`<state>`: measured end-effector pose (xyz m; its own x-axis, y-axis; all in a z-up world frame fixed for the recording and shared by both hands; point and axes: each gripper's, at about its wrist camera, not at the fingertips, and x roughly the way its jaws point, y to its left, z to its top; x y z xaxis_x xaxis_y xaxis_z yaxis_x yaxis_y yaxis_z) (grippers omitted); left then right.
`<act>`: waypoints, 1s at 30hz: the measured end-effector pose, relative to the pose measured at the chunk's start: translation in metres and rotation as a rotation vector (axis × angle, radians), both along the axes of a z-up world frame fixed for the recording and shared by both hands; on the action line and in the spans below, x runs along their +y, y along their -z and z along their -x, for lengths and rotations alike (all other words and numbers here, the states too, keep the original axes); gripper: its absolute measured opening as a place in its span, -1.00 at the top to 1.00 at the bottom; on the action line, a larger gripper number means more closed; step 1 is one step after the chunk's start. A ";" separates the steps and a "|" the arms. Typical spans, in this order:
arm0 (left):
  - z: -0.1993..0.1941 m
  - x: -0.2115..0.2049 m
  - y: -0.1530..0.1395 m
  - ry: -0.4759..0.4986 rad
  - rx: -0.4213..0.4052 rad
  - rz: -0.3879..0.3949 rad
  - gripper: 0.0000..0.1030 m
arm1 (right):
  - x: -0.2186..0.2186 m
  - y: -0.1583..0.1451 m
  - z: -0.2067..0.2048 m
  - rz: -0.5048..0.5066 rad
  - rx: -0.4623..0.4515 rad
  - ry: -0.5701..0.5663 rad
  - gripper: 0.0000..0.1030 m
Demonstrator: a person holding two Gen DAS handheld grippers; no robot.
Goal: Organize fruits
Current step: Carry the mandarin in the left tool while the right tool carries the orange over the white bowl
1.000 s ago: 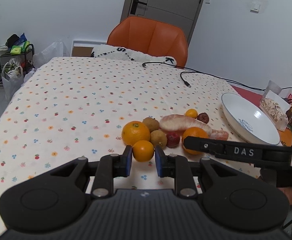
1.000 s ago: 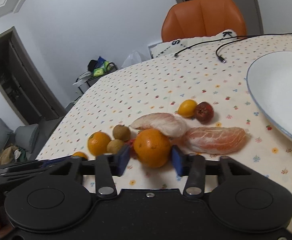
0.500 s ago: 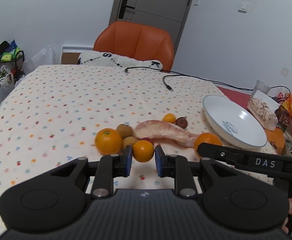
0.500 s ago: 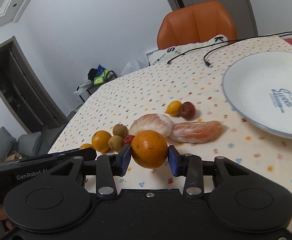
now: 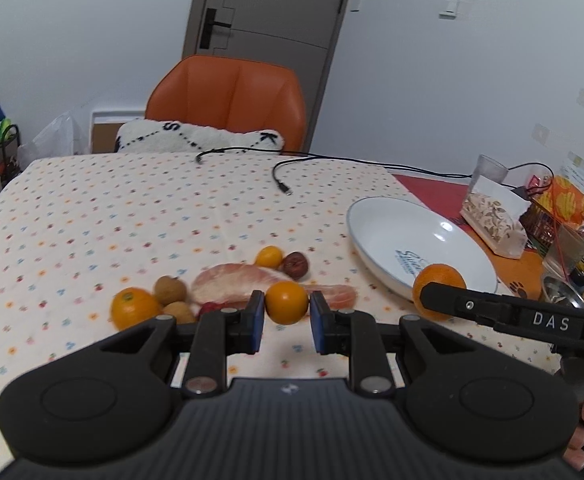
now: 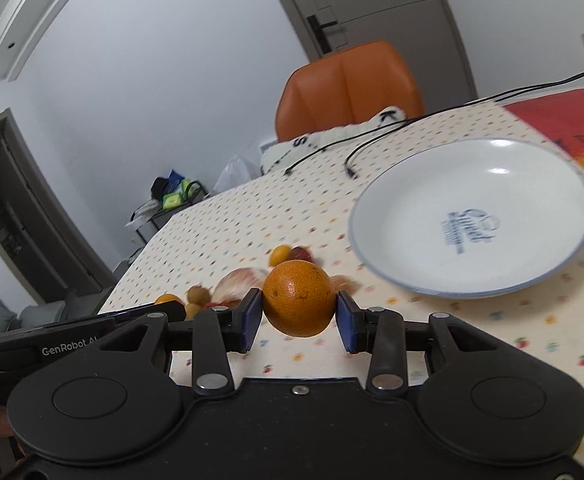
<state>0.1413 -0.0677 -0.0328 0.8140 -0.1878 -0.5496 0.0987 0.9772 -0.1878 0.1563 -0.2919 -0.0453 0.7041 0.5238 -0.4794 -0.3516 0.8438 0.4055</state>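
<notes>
Left gripper (image 5: 287, 316) is clenched on a small orange (image 5: 286, 303), held above the dotted bench (image 5: 132, 216); right gripper (image 6: 298, 316) grasps a larger orange (image 6: 298, 298) near the white plate's (image 6: 412, 200) rim. Other fruits lie clustered on the bench: another orange (image 5: 134, 307), pomelo segments (image 5: 236, 284), longans (image 5: 170, 289)
</notes>
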 end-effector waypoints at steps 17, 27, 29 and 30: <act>-0.031 -0.059 -0.002 0.090 -0.011 -0.014 0.56 | -0.064 0.003 -0.002 0.004 -0.042 0.145 0.27; -0.057 -0.084 0.004 0.115 0.006 -0.029 0.56 | -0.073 0.008 -0.016 0.053 -0.057 0.180 0.26; -0.063 -0.088 0.005 0.119 0.008 -0.033 0.56 | -0.075 0.009 -0.021 0.056 -0.056 0.182 0.26; -0.066 -0.091 0.006 0.122 0.008 -0.035 0.56 | -0.075 0.010 -0.023 0.057 -0.055 0.184 0.26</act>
